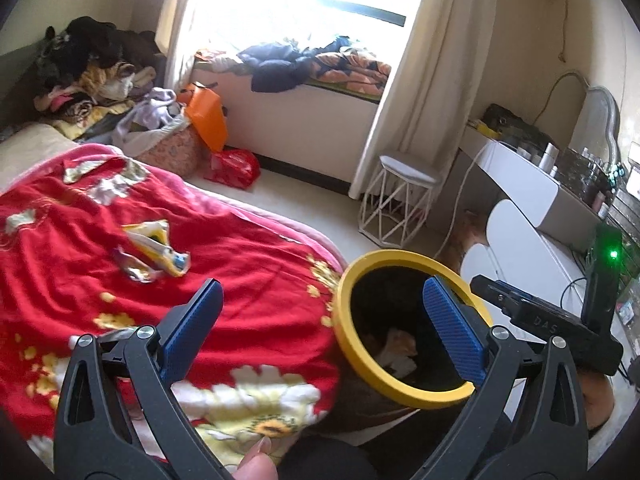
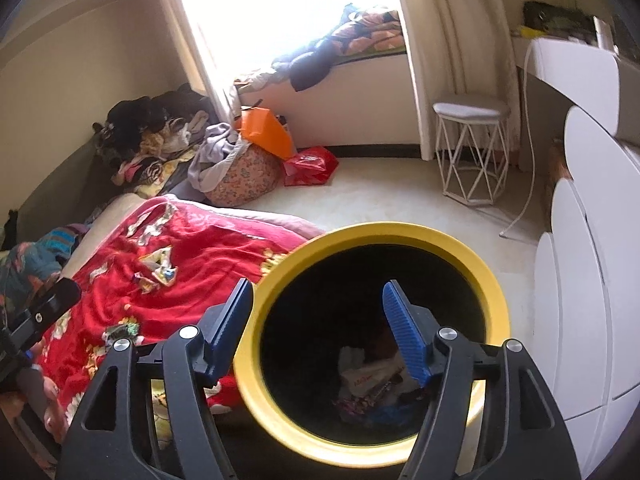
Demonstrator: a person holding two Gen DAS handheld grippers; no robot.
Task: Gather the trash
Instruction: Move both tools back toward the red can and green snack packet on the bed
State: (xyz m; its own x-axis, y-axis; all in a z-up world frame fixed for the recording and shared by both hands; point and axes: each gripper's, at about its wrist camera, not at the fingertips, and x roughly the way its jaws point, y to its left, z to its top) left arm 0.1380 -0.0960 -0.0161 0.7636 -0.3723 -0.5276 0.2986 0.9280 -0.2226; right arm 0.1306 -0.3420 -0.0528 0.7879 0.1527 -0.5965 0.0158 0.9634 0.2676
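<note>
A bin with a yellow rim (image 1: 343, 320) (image 2: 400, 232) and a dark inside stands beside the bed. Crumpled wrappers and paper (image 1: 400, 350) (image 2: 368, 380) lie at its bottom. My right gripper (image 2: 318, 292) hangs open over the bin's mouth with nothing between its blue pads. My left gripper (image 1: 320, 292) is wide open and empty, straddling the bed edge and the bin's rim. On the red flowered blanket (image 1: 240, 248) (image 2: 200, 248) lie loose snack wrappers (image 1: 156, 252) (image 2: 158, 268), ahead and left of both grippers. A smaller foil wrapper (image 2: 120, 332) lies nearer on the blanket.
A white wire stool (image 1: 400, 200) (image 2: 470, 148) stands on the floor by the curtain. White scalloped drawers (image 1: 520, 240) (image 2: 580, 280) line the right side. An orange bag (image 1: 206, 118), a red bag (image 1: 232, 168) and piled clothes (image 1: 92, 64) sit beyond the bed.
</note>
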